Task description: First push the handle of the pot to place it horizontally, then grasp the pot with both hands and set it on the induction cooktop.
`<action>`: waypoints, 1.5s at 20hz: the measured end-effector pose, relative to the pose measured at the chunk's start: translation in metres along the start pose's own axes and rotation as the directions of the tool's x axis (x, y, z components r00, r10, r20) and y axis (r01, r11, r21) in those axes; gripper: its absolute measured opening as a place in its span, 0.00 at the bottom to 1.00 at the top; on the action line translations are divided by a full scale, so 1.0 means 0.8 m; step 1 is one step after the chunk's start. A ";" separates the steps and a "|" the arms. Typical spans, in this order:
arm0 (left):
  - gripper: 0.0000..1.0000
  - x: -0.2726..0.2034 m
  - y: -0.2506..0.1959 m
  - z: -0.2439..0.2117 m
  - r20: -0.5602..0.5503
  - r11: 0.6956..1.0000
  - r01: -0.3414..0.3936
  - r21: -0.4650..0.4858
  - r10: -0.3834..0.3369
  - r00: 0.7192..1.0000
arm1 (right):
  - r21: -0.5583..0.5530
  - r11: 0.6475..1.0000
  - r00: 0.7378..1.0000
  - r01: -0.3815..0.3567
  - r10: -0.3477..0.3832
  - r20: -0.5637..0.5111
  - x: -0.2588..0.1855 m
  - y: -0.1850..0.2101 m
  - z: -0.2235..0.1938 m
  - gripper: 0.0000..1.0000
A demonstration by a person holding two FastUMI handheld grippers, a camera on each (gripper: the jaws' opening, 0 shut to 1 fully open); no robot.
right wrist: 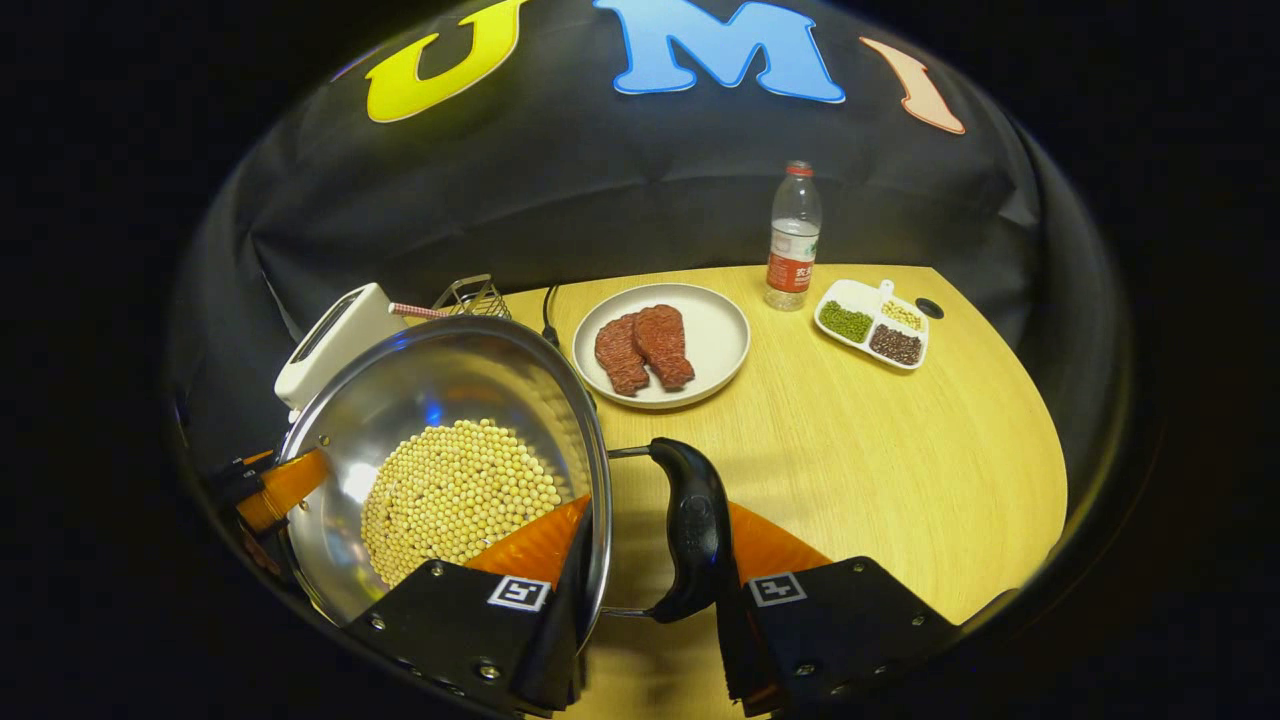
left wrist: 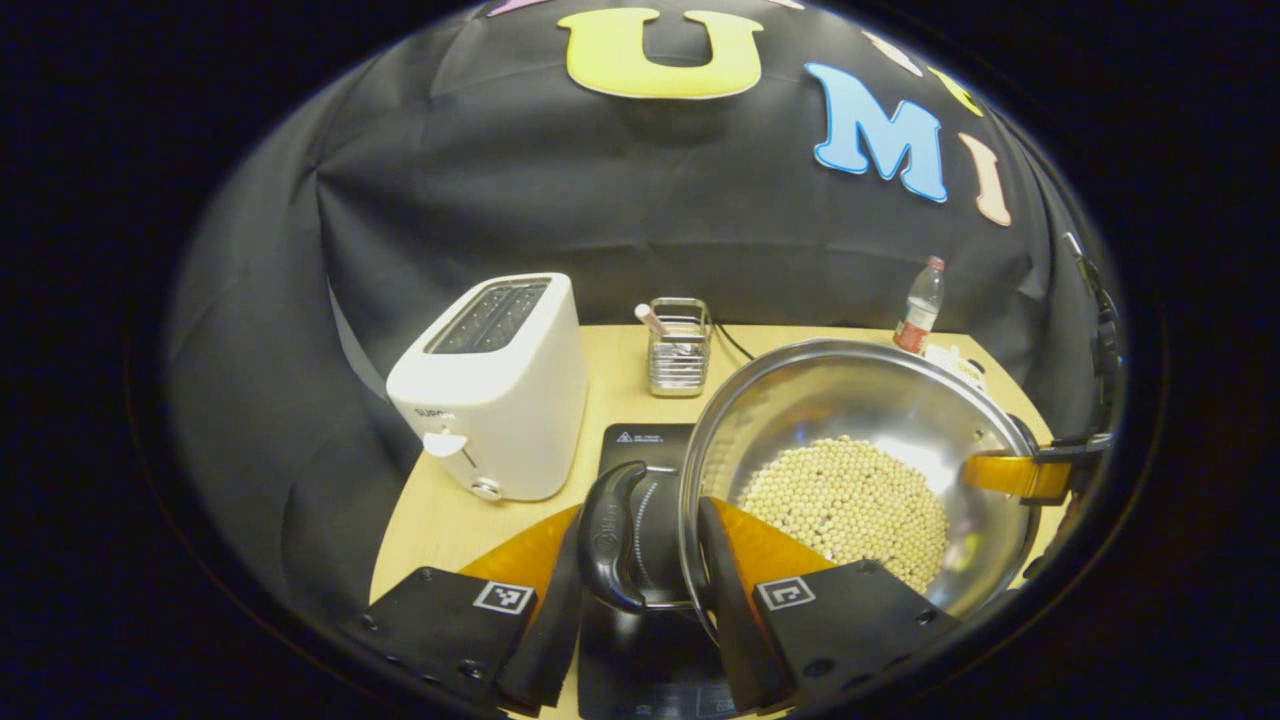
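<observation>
A steel pot (left wrist: 850, 400) with a layer of pale beans (left wrist: 850, 500) is gripped from both sides. My left gripper (left wrist: 640, 515) is shut on its black side handle (left wrist: 605, 535), one finger outside the handle and the other inside the pot wall. My right gripper (right wrist: 655, 520) holds the opposite black handle (right wrist: 692, 530) the same way, and it also shows across the pot (left wrist: 1020, 475). The black induction cooktop (left wrist: 640, 445) lies beneath the pot's left side. I cannot tell whether the pot (right wrist: 440, 400) rests on it or hangs just above.
A white toaster (left wrist: 495, 385) stands left of the cooktop, a wire holder (left wrist: 678, 350) behind it. On the table (right wrist: 880, 460) are a plate of meat (right wrist: 660, 345), a water bottle (right wrist: 793, 240) and a divided dish of beans (right wrist: 872, 325).
</observation>
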State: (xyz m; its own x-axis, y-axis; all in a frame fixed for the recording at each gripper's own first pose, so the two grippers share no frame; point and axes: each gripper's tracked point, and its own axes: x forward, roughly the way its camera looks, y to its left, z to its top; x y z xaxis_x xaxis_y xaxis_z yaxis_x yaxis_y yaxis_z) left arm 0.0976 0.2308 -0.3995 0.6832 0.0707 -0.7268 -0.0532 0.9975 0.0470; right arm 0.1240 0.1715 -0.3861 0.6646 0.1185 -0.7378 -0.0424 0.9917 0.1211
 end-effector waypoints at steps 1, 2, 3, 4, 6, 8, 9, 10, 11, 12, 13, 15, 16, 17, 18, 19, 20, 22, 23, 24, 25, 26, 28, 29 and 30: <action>0.63 0.003 0.007 0.002 0.008 1.000 -0.005 0.005 0.005 1.000 | 0.007 1.000 1.000 -0.003 0.003 -0.002 0.005 0.008 0.000 0.58; 0.63 0.007 0.014 0.002 0.008 1.000 -0.007 0.005 0.007 1.000 | 0.010 1.000 1.000 -0.005 0.005 -0.003 0.008 0.014 -0.001 0.58; 0.63 0.008 0.019 0.001 0.006 1.000 -0.008 -0.001 0.008 1.000 | 0.012 1.000 1.000 -0.007 0.007 -0.006 0.011 0.019 -0.001 0.58; 0.63 0.011 0.024 0.000 0.005 1.000 -0.009 -0.009 0.009 1.000 | 0.012 1.000 1.000 -0.007 0.007 -0.007 0.015 0.024 0.000 0.58; 0.70 0.015 0.035 -0.002 0.004 1.000 -0.015 -0.010 0.015 1.000 | 0.010 1.000 1.000 -0.009 0.009 -0.008 0.021 0.033 -0.002 0.58; 0.70 0.021 0.041 -0.005 0.000 1.000 -0.015 -0.014 0.015 1.000 | 0.016 1.000 1.000 -0.008 0.008 -0.016 0.026 0.039 -0.006 0.58; 0.67 0.024 0.043 -0.006 0.000 1.000 -0.013 -0.012 0.013 1.000 | 0.019 1.000 1.000 -0.005 0.005 -0.019 0.029 0.041 -0.007 0.58; 0.66 0.027 0.046 -0.006 0.003 1.000 -0.012 -0.009 0.012 1.000 | 0.022 1.000 1.000 -0.002 0.002 -0.019 0.031 0.042 -0.008 0.58; 0.66 0.031 0.048 -0.005 0.011 1.000 -0.010 -0.005 0.010 1.000 | 0.022 1.000 1.000 0.002 -0.002 -0.015 0.034 0.045 -0.008 0.58; 0.65 0.036 0.051 -0.006 0.010 1.000 -0.007 -0.008 0.008 1.000 | 0.020 1.000 1.000 0.009 -0.009 -0.008 0.035 0.046 -0.007 0.58; 0.63 0.039 0.052 -0.006 0.008 1.000 -0.006 -0.014 0.006 1.000 | 0.021 1.000 1.000 0.013 -0.013 -0.006 0.038 0.048 -0.006 0.58; 0.67 0.046 0.058 -0.007 0.007 1.000 -0.005 -0.024 0.006 1.000 | 0.022 1.000 1.000 0.014 -0.013 -0.011 0.043 0.052 -0.006 0.57; 0.67 0.048 0.059 -0.009 0.005 1.000 -0.005 -0.025 0.005 1.000 | 0.021 1.000 1.000 0.014 -0.014 -0.012 0.045 0.054 -0.006 0.58; 0.67 0.050 0.062 -0.010 0.004 1.000 -0.004 -0.025 0.005 1.000 | 0.019 1.000 1.000 0.015 -0.014 -0.010 0.047 0.055 -0.006 0.58; 0.67 0.051 0.062 -0.011 0.004 1.000 -0.002 -0.027 0.002 1.000 | 0.022 1.000 1.000 0.017 -0.017 -0.011 0.048 0.056 -0.007 0.57; 0.67 0.052 0.062 -0.010 0.002 1.000 0.001 -0.028 -0.001 1.000 | 0.026 0.999 1.000 0.019 -0.018 -0.013 0.050 0.056 -0.008 0.57; 0.67 0.055 0.062 -0.012 0.001 1.000 0.004 -0.031 -0.004 1.000 | 0.029 0.999 1.000 0.021 -0.021 -0.014 0.050 0.056 -0.009 0.58; 0.67 0.061 0.064 -0.014 0.002 1.000 0.007 -0.024 -0.007 1.000 | 0.035 0.999 1.000 0.024 -0.023 -0.018 0.054 0.056 -0.013 0.58; 0.67 0.063 0.065 -0.016 0.000 1.000 0.009 -0.021 -0.009 1.000 | 0.040 0.999 0.999 0.025 -0.024 -0.022 0.055 0.056 -0.015 0.57; 0.67 0.065 0.066 -0.016 0.001 1.000 0.013 -0.023 -0.013 1.000 | 0.046 0.999 0.999 0.024 -0.023 -0.022 0.055 0.056 -0.018 0.57; 0.63 0.065 0.064 -0.015 0.005 0.999 0.019 -0.027 -0.019 1.000 | 0.047 0.999 1.000 0.026 -0.025 -0.014 0.057 0.056 -0.017 0.58; 0.67 0.068 0.065 -0.017 0.005 0.999 0.023 -0.027 -0.023 1.000 | 0.046 0.999 1.000 0.027 -0.026 -0.006 0.055 0.056 -0.016 0.58; 0.70 0.068 0.065 -0.016 0.013 0.999 0.025 -0.032 -0.025 1.000 | 0.051 0.998 1.000 0.027 -0.027 -0.002 0.057 0.055 -0.016 0.57; 0.67 0.069 0.065 -0.017 0.015 0.999 0.026 -0.028 -0.025 1.000 | 0.058 0.998 1.000 0.025 -0.026 0.003 0.057 0.057 -0.014 0.58; 0.67 0.068 0.065 -0.016 0.021 0.999 0.025 -0.026 -0.025 0.999 | 0.054 0.998 1.000 0.028 -0.028 0.000 0.056 0.056 -0.015 0.58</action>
State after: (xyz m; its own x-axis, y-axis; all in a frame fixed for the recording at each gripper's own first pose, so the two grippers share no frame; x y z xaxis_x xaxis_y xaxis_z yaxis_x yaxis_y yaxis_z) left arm 0.1228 0.2863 -0.4453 0.6992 0.0462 -0.7134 -0.0549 0.9984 0.0109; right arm 0.1429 0.2219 -0.4214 0.6657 0.0909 -0.7407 0.0165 0.9905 0.1364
